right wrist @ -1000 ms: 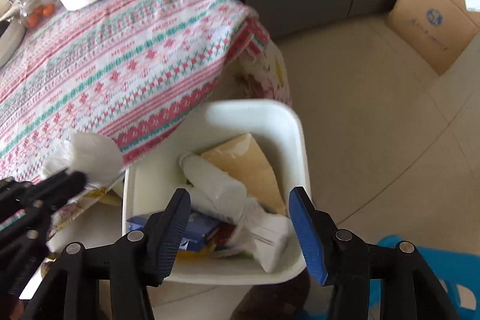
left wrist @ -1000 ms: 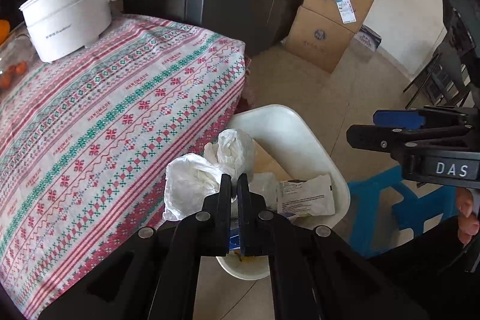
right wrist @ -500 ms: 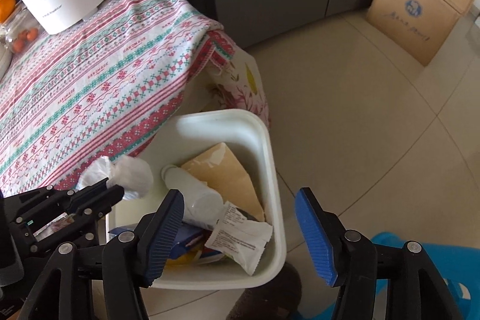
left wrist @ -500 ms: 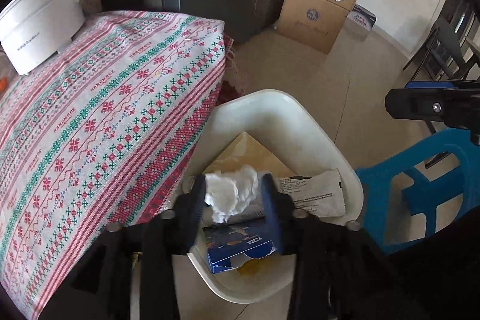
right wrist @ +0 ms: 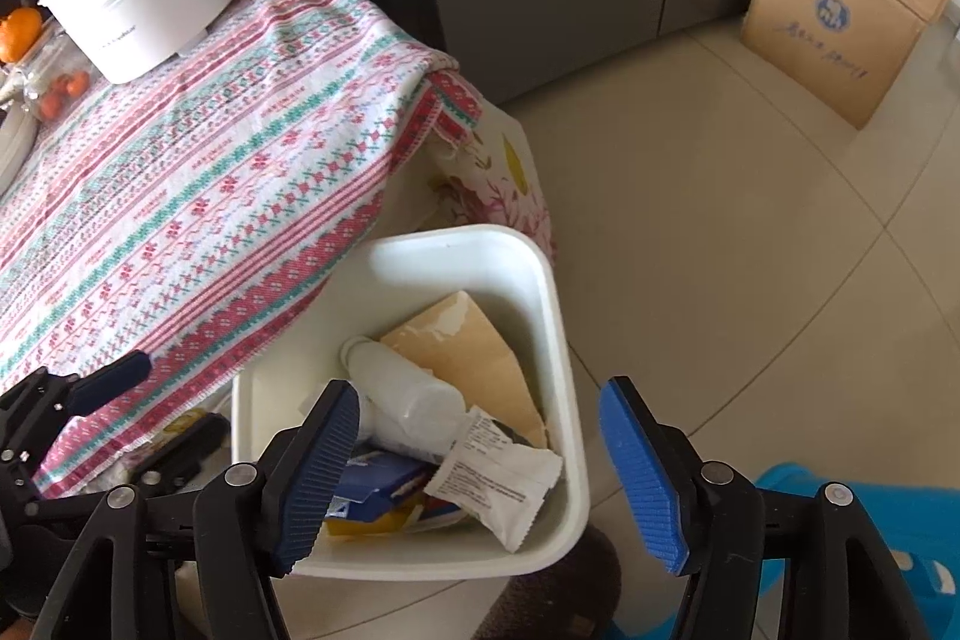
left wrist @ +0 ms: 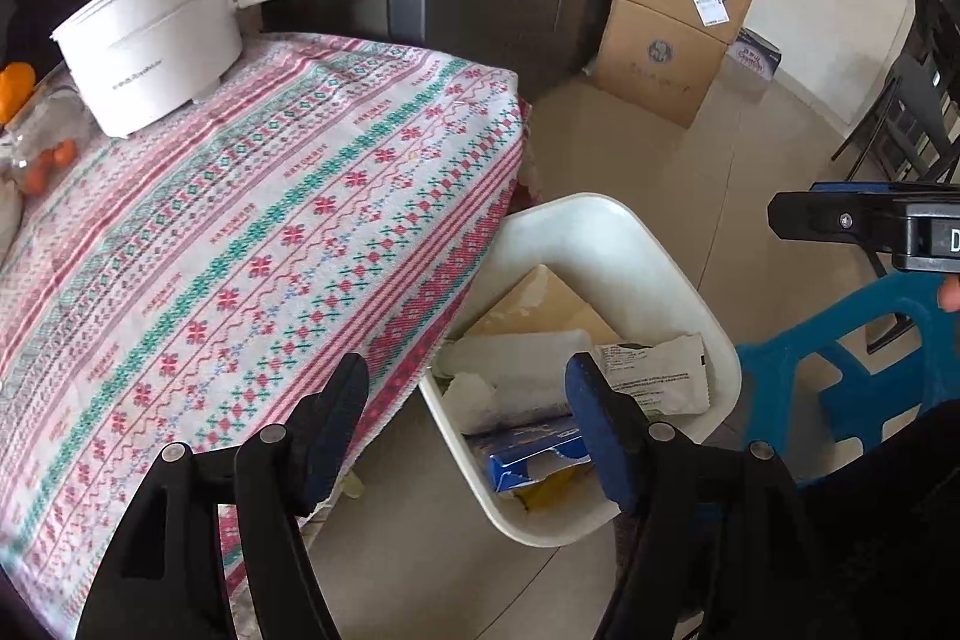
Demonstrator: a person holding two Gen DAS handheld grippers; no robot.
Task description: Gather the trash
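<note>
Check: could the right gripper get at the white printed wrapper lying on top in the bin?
Probably yes: the right gripper is open above the white plastic bin, and the white printed wrapper lies uncovered on top.

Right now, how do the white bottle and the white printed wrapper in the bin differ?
The white bottle is rounded and rigid-looking; the printed wrapper is flat and crinkled. The bottle looks plain, while the wrapper carries small black print. The wrapper lies partly over the bottle's lower end. Both are white and rest inside the white bin.
</note>
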